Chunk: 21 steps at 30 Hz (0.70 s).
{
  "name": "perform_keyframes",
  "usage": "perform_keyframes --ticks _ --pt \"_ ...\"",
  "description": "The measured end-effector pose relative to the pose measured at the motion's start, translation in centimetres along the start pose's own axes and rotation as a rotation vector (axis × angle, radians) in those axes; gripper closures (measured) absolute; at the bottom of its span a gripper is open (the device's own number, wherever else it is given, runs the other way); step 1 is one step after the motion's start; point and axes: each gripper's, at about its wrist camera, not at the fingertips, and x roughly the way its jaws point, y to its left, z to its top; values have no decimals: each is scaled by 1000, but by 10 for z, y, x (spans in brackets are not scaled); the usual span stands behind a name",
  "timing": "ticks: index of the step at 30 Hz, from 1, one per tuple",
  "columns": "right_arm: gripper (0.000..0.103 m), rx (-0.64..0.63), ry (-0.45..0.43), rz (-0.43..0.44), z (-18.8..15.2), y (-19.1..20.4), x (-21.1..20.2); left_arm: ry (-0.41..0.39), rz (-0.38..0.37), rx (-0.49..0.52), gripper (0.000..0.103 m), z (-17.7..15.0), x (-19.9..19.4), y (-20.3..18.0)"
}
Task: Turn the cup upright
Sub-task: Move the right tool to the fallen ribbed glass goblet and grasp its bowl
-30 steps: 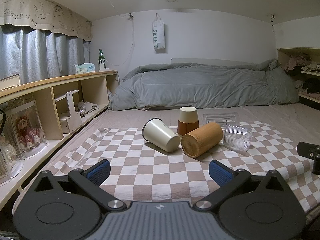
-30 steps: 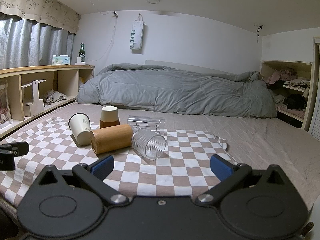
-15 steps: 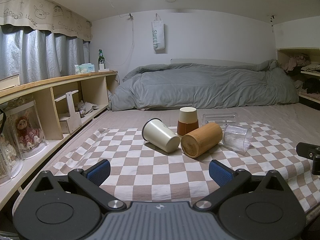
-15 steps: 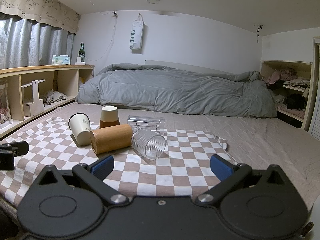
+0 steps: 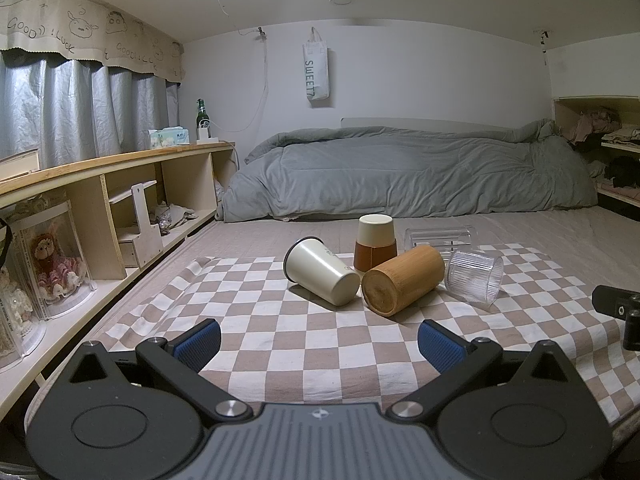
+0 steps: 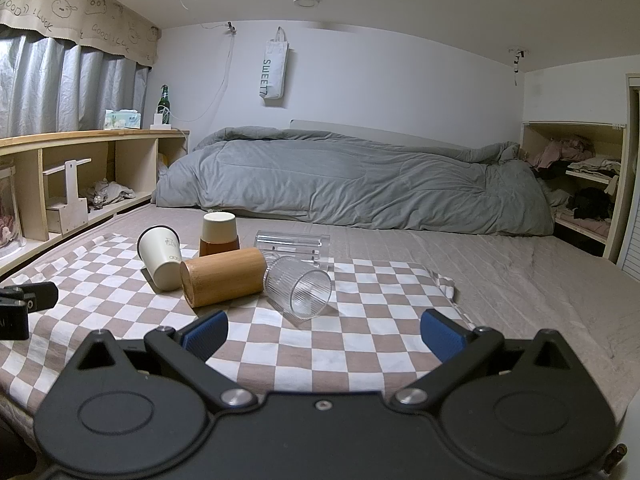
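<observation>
- Cups lying on checked cloth (image 5: 280, 344): cream cup (image 5: 322, 272), bamboo cup (image 5: 402, 280), clear cup (image 6: 298, 286).
- Left gripper (image 5: 320, 344), right gripper (image 6: 324, 336): fingers spread wide, holding nothing.
- Clear cup sitting nearest right gripper, mouth facing it.

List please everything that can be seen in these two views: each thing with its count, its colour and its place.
white cup: 1, cream, on its side, left on the cloth
bamboo cup: 1, tan, on its side, middle of the cloth
ribbed glass: 1, clear, on its side, right of the bamboo cup
two-tone cup: 1, cream over brown, upside down behind the others
clear box: 1, transparent, at the cloth's far edge
checkered cloth: 1, beige and white, over the mattress
duvet: 1, grey, at the wall
shelf: 1, pale wood, left side
bottle: 1, green, on the shelf
tote bag: 1, white, on the wall
left gripper: 1, black, blue pads, jaws open
right gripper: 1, black, blue pads, jaws open
</observation>
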Motion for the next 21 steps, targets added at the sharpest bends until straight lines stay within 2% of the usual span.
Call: perform_keyframes --ticks 13,18,21 --pt "0 -2 17 1 4 0 7 -7 -11 -8 0 1 -2 1" --pt "0 -18 46 -7 20 -4 22 -17 -26 -9 0 3 -3 0" --pt "0 -48 76 19 33 -5 39 -21 -30 -11 0 2 -2 1"
